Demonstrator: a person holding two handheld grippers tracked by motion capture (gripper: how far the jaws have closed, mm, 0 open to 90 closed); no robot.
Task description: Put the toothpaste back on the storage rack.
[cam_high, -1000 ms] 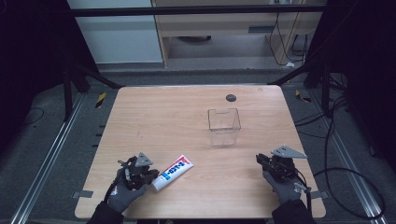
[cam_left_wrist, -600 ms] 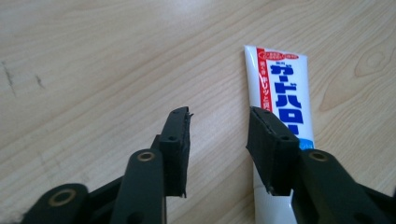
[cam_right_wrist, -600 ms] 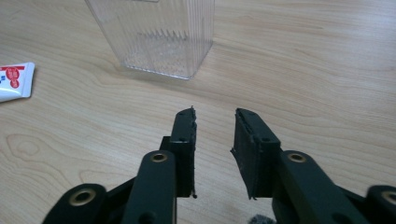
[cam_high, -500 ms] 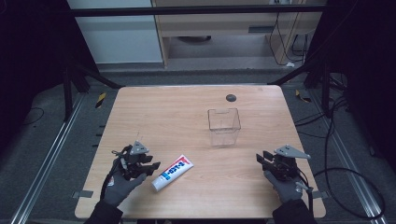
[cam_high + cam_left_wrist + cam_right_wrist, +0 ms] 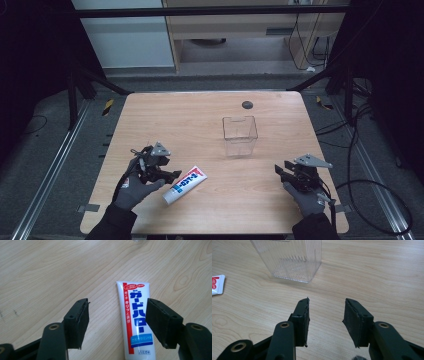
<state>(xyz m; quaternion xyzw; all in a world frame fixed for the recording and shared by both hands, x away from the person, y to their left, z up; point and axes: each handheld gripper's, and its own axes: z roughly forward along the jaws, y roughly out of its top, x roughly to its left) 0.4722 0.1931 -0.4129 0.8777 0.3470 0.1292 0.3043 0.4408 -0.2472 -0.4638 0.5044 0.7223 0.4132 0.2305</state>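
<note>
A white toothpaste tube [image 5: 185,185] with red and blue print lies flat on the wooden table [image 5: 200,120], near its front left. My left gripper [image 5: 170,172] hovers just left of it, held in a gloved hand. In the left gripper view the jaws [image 5: 117,312] have just been opening and stand wide. The tube [image 5: 136,315] lies on the table past them, nearer the right jaw, and the pads do not touch it. My right gripper [image 5: 280,171] stays low at the front right. Its jaws [image 5: 327,312] have also just been opening, with nothing between them.
A clear ribbed plastic container [image 5: 240,135] stands upright at mid-table, in front of the right gripper [image 5: 292,260]. A small dark round spot [image 5: 247,104] sits near the far edge. Dark frame bars and cables surround the table.
Both grippers' jaws have spread from nearly shut to wide. The left hand has risen and moved a little away from the front edge. The tube and right hand stayed put.
</note>
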